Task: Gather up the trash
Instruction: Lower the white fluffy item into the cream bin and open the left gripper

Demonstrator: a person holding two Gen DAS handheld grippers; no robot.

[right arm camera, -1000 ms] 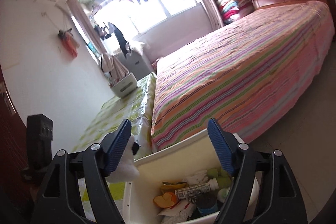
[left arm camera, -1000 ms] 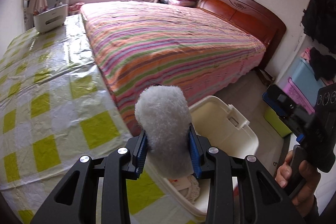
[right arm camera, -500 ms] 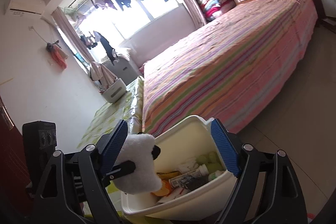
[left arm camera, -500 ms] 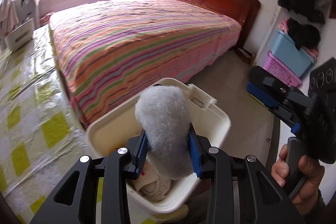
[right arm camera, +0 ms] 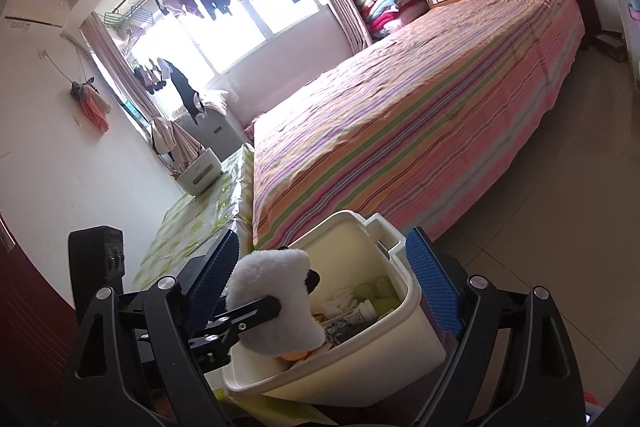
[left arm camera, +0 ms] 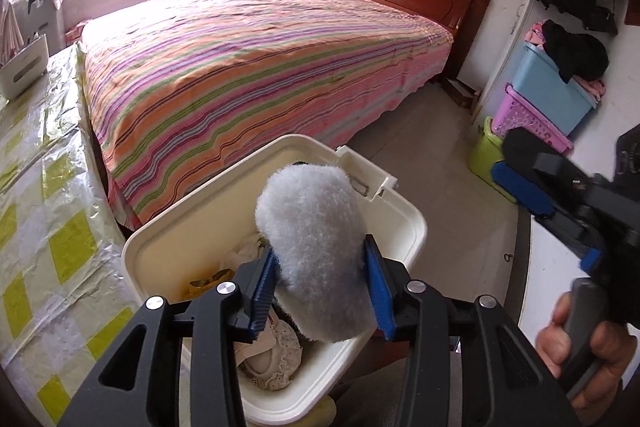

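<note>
My left gripper (left arm camera: 320, 287) is shut on a fluffy white plush toy (left arm camera: 316, 247) and holds it over the open cream trash bin (left arm camera: 412, 227). The toy also shows in the right wrist view (right arm camera: 272, 303), white with black patches, above the bin (right arm camera: 360, 375). The bin holds paper, wrappers, a small bottle and green bits. My right gripper (right arm camera: 324, 291) is open and empty, its blue pads on either side of the bin; it also shows in the left wrist view (left arm camera: 540, 199), to the right of the bin.
A striped bed (left arm camera: 260, 59) lies behind the bin. A table with a yellow-checked plastic cloth (left arm camera: 48, 227) is at the left, with a white box (left arm camera: 24, 67) at its far end. Stacked storage boxes (left arm camera: 540, 107) stand by the right wall.
My left gripper has carried the plush toy from over the table to over the bin. The right gripper has stayed open around the bin.
</note>
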